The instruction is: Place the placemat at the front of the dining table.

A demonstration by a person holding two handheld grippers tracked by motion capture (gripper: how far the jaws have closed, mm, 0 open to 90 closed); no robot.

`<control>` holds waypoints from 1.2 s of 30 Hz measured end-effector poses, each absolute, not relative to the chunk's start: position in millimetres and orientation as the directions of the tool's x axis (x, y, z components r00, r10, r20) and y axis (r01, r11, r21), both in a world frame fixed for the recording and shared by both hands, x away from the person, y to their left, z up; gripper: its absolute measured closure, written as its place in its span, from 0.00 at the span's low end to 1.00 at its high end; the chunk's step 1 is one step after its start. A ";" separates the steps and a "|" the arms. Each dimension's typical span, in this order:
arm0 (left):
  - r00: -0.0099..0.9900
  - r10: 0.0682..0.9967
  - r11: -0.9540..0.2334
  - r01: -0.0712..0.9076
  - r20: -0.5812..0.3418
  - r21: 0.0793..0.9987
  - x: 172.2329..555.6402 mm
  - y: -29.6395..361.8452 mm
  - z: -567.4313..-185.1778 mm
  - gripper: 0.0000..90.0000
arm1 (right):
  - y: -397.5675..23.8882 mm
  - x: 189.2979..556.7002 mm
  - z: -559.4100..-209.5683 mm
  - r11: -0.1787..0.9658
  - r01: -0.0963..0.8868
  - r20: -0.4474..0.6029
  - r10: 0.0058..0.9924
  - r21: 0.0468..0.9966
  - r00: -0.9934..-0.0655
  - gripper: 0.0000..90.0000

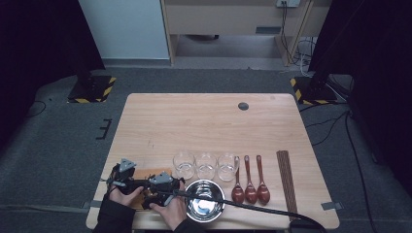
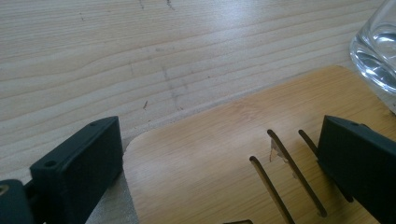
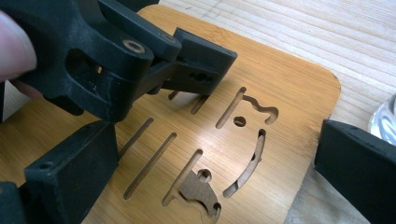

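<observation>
A bamboo board (image 1: 145, 174) with cut slots and shaped holes lies at the table's front left. My left gripper (image 1: 125, 178) is low over it. In the left gripper view it (image 2: 217, 135) stands open, its jaws straddling the board's rounded corner (image 2: 201, 158) with nothing between them. My right gripper (image 1: 161, 187) is just to its right. It (image 3: 215, 140) is open too, with jaws wide over the slotted board (image 3: 280, 93). The left gripper's black frame (image 3: 102, 60) crosses the top left of the right gripper view. A loose cut piece (image 3: 201, 191) sits in one slot.
Three clear glasses (image 1: 206, 165) stand in a row right of the board; one glass (image 2: 376, 51) is close to the board's edge. A steel bowl (image 1: 205, 204) sits at the front edge. Three brown spoons (image 1: 250, 187) and dark chopsticks (image 1: 286, 182) lie farther right.
</observation>
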State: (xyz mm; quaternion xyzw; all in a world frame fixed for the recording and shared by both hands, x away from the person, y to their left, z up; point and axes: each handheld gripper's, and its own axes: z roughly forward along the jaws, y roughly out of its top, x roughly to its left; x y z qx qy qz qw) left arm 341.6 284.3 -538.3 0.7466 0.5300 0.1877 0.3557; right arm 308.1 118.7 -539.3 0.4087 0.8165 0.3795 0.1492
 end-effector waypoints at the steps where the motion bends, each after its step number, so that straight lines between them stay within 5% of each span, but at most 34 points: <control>1: 0.368 0.925 -0.185 0.658 -0.097 0.730 341.6 284.4 -538.3 0.00 | 118.7 308.0 -539.3 0.377 0.554 0.066 0.781 0.742 -0.621 0.00; 36: 0.369 0.923 -0.186 0.674 -0.108 0.715 341.9 283.5 -532.3 0.06 | 118.9 308.0 -536.1 0.396 0.561 0.061 0.777 0.727 -0.627 0.01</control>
